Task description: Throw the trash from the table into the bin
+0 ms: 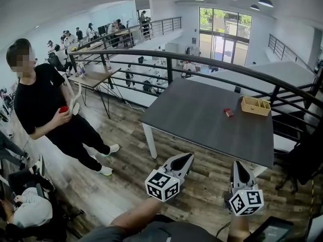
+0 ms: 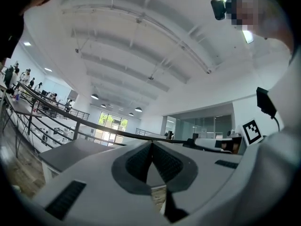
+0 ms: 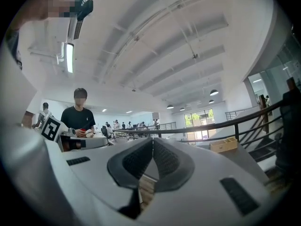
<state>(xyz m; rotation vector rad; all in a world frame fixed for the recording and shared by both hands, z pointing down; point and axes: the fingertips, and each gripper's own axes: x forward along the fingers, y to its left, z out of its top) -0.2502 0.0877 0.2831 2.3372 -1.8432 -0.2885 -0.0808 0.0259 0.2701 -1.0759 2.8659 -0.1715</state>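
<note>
A small red piece of trash (image 1: pixel 228 112) lies on the dark grey table (image 1: pixel 202 120), toward its far right. Beside it stands a shallow wooden box (image 1: pixel 255 106), which also shows in the right gripper view (image 3: pixel 224 145). My left gripper (image 1: pixel 187 158) hovers over the wooden floor just short of the table's near edge, shut and empty, its pads (image 2: pixel 141 161) meeting at the tips. My right gripper (image 1: pixel 237 164) is level with it to the right, also shut with nothing held (image 3: pixel 153 140). Both point level at the table. No bin is in view.
A person in black (image 1: pixel 43 102) stands on the left holding a red object, several steps from the table. A curved black railing (image 1: pixel 212 59) runs behind the table. A dark chair (image 1: pixel 305 158) stands at the table's right end. Wooden floor (image 1: pixel 131 160) lies between me and the table.
</note>
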